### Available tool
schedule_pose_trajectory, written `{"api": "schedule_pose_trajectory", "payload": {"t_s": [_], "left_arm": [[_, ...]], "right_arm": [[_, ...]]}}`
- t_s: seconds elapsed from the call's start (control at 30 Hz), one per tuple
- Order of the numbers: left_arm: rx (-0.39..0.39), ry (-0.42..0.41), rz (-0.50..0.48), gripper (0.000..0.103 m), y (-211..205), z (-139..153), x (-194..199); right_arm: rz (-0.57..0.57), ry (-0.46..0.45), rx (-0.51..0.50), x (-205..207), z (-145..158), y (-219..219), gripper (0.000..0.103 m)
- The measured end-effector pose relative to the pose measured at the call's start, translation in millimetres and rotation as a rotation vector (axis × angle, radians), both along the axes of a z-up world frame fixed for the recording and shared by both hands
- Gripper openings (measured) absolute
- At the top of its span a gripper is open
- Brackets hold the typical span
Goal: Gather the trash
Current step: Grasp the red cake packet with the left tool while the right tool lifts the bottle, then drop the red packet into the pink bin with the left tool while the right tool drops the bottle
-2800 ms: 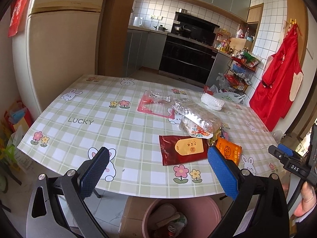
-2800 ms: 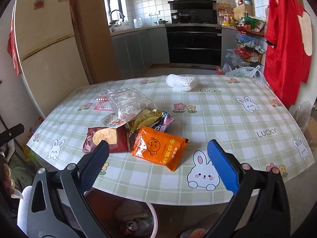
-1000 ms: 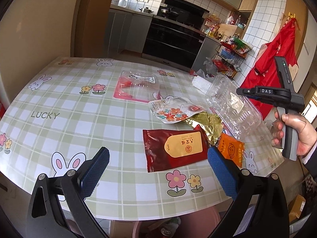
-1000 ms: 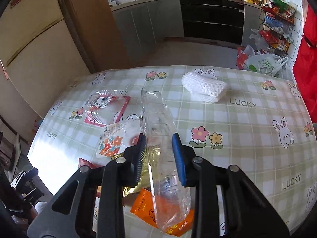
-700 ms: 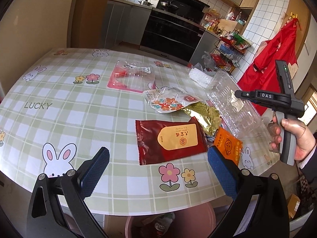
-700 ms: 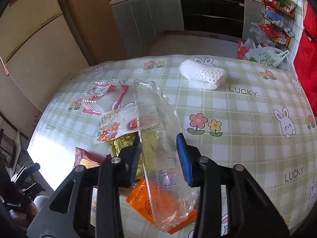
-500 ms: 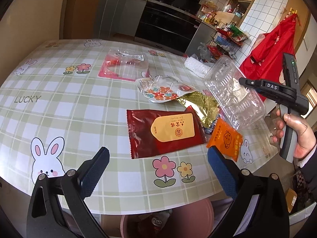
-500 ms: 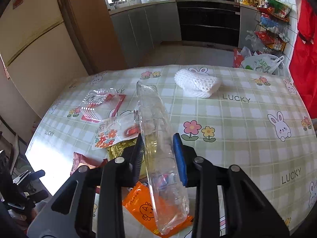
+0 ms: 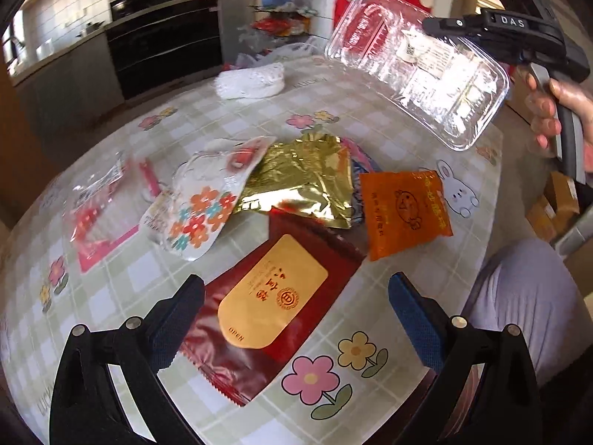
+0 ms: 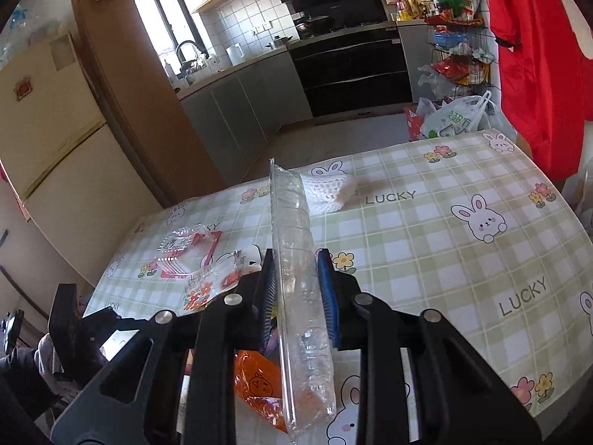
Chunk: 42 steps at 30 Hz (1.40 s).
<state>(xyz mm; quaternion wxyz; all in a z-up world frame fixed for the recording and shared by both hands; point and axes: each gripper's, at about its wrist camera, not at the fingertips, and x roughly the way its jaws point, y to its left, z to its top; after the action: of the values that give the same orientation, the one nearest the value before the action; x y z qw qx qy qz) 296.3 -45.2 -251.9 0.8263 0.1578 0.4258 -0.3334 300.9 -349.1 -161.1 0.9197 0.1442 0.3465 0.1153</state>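
My right gripper (image 10: 298, 293) is shut on a clear plastic clamshell box (image 10: 296, 259) and holds it above the table; the box also shows in the left wrist view (image 9: 418, 63), up at the right. My left gripper (image 9: 296, 307) is open and empty, low over a dark red wrapper with a gold label (image 9: 270, 307). Beyond it lie an orange snack packet (image 9: 404, 213), a gold foil wrapper (image 9: 300, 181), a flowered clear packet (image 9: 204, 204) and a red-edged clear tray (image 9: 103, 207).
A white foam net (image 9: 252, 81) lies at the far side of the checked tablecloth (image 10: 463, 259). The table's near edge curves below my left gripper. A person's grey-clad leg (image 9: 526, 296) is at the right. Kitchen cabinets and an oven stand behind.
My left gripper has swung right and moved down closer to the red wrapper. My right gripper has lifted the clear box higher, away from the pile.
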Motion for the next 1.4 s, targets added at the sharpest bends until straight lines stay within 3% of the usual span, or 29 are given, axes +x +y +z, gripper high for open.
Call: {"api": "schedule_pose_trajectory", "payload": {"t_s": [0.13, 0.37, 0.53, 0.63, 0.93, 1.07, 1.27, 1.4], "left_arm": [[0.144, -0.017, -0.112, 0.097, -17, -15, 7], [0.289, -0.021, -0.174, 0.095, -26, -49, 10], [0.222, -0.010, -0.099, 0.058, -16, -40, 14], [0.129, 0.033, -0.073, 0.049, -4, -29, 9], [-0.243, -0.019, 0.194, 0.047, 60, 42, -36], [-0.304, -0.105, 0.334, 0.047, 77, 74, -75], [-0.468, -0.175, 0.563, 0.047, 105, 107, -158], [-0.498, -0.227, 0.603, 0.048, 111, 119, -207]], "right_arm": [[-0.086, 0.026, 0.006, -13, -9, -28, 0.026], [-0.160, 0.052, 0.066, -31, -21, -60, 0.026], [-0.163, 0.049, 0.081, -40, -22, -61, 0.026], [-0.157, 0.038, 0.095, -48, -19, -55, 0.026], [-0.083, -0.031, 0.090, -85, 5, -15, 0.026], [-0.036, -0.057, 0.082, -108, 16, 8, 0.026], [0.039, -0.072, 0.108, -143, 26, 42, 0.026], [0.099, -0.073, 0.075, -165, 30, 71, 0.026]]}}
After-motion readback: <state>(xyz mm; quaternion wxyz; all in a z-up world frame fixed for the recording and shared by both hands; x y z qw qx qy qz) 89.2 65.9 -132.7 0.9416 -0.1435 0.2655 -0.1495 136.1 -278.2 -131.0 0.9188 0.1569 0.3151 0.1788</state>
